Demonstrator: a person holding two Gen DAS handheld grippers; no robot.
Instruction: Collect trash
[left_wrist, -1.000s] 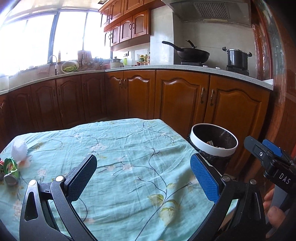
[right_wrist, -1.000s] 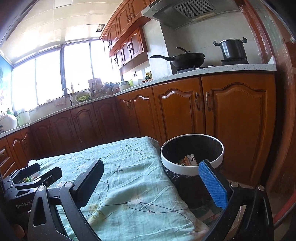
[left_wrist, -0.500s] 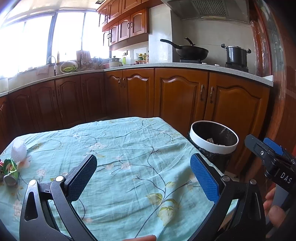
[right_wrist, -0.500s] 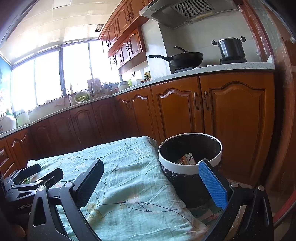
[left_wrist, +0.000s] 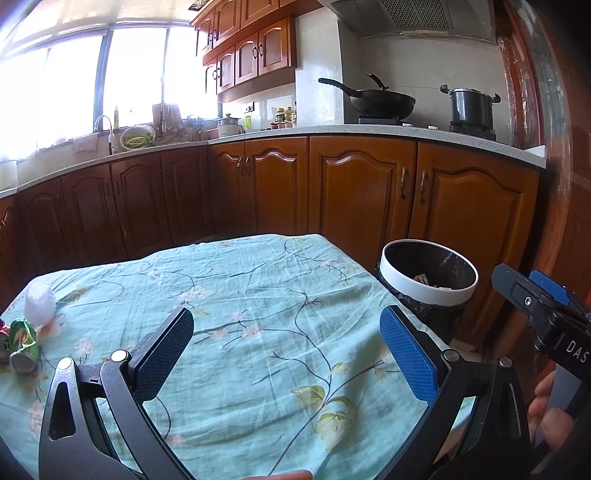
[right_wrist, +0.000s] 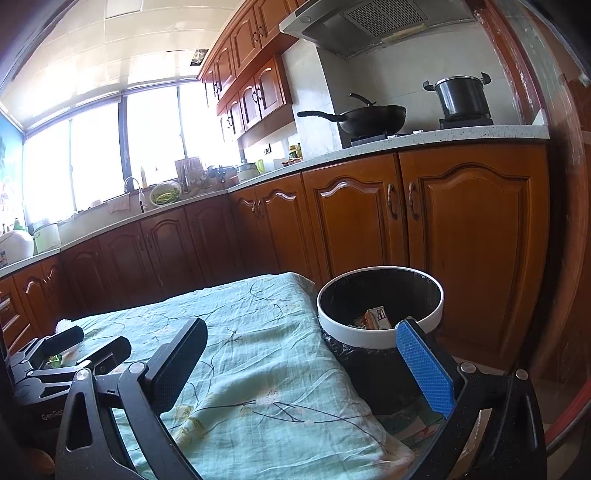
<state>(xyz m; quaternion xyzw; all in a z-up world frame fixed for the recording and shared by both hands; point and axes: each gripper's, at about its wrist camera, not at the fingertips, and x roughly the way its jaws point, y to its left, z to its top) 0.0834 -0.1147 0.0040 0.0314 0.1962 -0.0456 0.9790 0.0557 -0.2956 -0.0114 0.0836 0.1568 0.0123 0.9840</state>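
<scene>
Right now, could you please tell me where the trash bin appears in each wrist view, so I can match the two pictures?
Left wrist view: the trash bin stands right of centre, beyond the table's right edge, below the cabinet doors.
Right wrist view: the trash bin sits lower centre-right, just behind the blue finger pad.
Shared landmark: the black wok on the stove.

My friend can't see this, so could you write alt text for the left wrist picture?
An open tool hovers over a floral tablecloth; a crushed can and white wrapper lie far left, a trash bin stands right.
</scene>
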